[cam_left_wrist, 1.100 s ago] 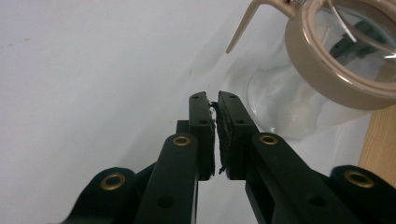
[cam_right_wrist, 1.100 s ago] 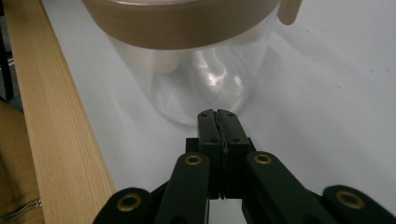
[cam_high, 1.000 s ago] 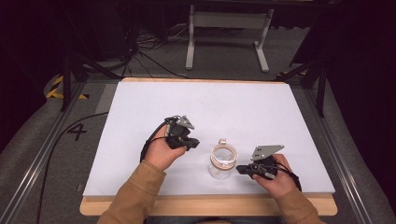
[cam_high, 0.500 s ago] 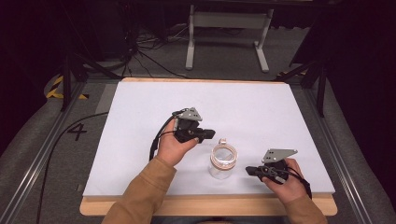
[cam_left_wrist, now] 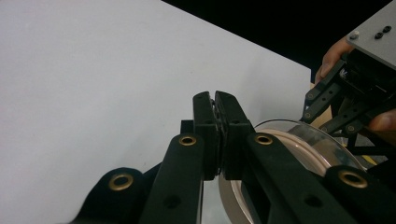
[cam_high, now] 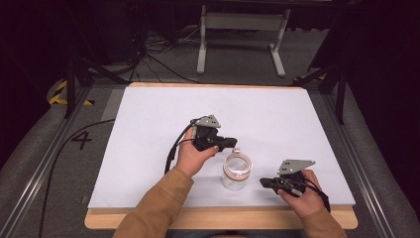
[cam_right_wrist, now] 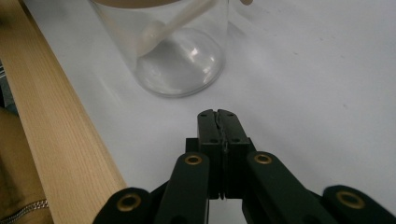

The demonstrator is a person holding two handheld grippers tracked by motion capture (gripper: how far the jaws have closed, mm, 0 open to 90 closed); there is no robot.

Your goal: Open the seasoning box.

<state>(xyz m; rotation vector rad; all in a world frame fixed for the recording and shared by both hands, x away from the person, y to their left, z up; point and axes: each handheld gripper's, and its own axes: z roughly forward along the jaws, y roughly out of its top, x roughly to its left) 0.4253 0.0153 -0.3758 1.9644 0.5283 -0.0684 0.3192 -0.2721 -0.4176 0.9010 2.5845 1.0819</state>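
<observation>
High view, left to right: grey floor with a cable (cam_high: 74,130) and a "4" mark (cam_high: 81,139) left of the table (cam_high: 148,114), which has a white top and a wooden front edge. Left hand (cam_high: 190,157), in a tan sleeve (cam_high: 153,208), holds the left gripper (cam_high: 233,143) above the table near its middle, jaws pointing right, tips just over the far rim of the jar (cam_high: 236,171). Jaws pressed together; in the left gripper view (cam_left_wrist: 215,109) nothing sits between them, and the jar's rim (cam_left_wrist: 299,154) lies just beyond and to the right. Jar is clear glass, upright on the white top, near the front edge, between the two grippers; a pale ring lines its mouth. In the right gripper view the jar (cam_right_wrist: 173,46) holds a pale spoon-like piece (cam_right_wrist: 163,28) leaning inside. Right hand (cam_high: 302,196) holds the right gripper (cam_high: 264,182) low by the front edge, jaws pointing left toward the jar, near it but apart. Jaws shut on nothing; right gripper view (cam_right_wrist: 218,121) shows them closed flush over bare white table, wooden edge (cam_right_wrist: 51,130) to the left. Beyond the table, a grey metal stand (cam_high: 242,29) on the floor.
</observation>
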